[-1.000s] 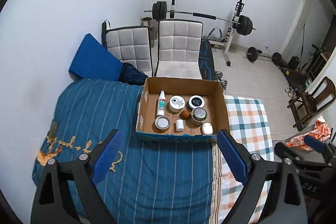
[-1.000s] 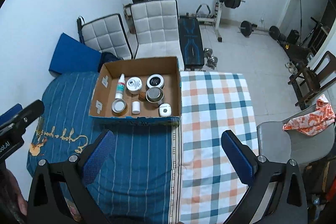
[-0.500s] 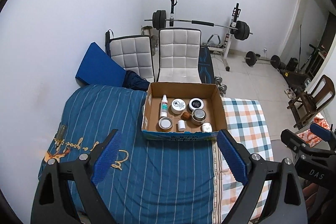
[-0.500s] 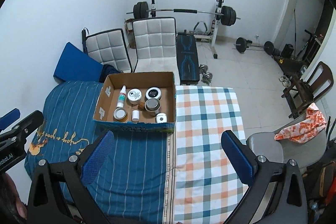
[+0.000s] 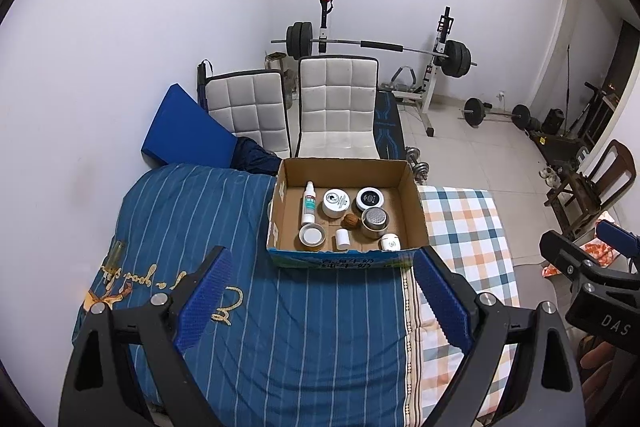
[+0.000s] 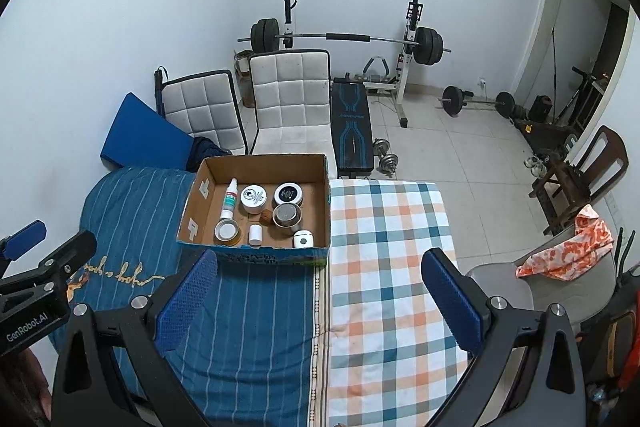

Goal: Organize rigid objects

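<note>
Frame centre, above both grippers: cardboard box (image 5: 412,203) of jars, spray bottle (image 5: 308,203). Left gripper (image 5: 325,301) nearer; right gripper (image 6: 318,301) offset. Both spread wide, empty.

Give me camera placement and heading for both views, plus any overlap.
Left wrist: on the left gripper, high above the bed, looking forward and down at the cardboard box; its own two open blue-padded fingers show, and the right gripper shows at the right edge.
Right wrist: on the right gripper, further right, over the seam between the blue striped blanket and plaid blanket; its own open fingers show, and the left gripper at the left edge.
Shared: box, spray bottle, both white chairs, barbell rack.
</note>
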{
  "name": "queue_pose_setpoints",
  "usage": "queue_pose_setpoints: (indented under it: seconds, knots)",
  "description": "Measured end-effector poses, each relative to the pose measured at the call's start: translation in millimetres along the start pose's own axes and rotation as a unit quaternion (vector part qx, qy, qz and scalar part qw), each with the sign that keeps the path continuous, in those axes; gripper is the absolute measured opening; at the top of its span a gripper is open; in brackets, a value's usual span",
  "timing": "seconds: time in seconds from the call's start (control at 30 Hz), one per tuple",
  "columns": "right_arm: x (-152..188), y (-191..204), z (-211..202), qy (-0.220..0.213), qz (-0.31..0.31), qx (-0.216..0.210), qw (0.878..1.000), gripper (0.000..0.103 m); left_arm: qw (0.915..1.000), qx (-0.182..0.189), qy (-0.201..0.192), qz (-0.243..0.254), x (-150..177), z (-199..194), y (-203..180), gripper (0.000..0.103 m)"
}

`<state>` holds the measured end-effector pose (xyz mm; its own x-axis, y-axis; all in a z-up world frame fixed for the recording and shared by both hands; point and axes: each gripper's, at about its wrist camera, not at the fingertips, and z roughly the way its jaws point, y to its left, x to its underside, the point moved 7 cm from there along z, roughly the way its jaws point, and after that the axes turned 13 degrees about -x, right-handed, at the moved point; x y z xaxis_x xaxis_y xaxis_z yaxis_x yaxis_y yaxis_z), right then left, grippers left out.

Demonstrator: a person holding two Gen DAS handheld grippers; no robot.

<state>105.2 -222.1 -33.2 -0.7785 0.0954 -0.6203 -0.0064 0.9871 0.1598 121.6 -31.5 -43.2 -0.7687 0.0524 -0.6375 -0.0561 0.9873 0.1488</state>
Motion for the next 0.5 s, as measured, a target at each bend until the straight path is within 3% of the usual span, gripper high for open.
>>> queue_pose_setpoints:
  seconds: [0.5]
  knots:
    - [-6.3,1.9,-5.4,0.001,-0.002,-0.005,1.000,0.103,1.0000,0.006,0.001,-0.003,-2.4,-2.8,-0.3,0.093]
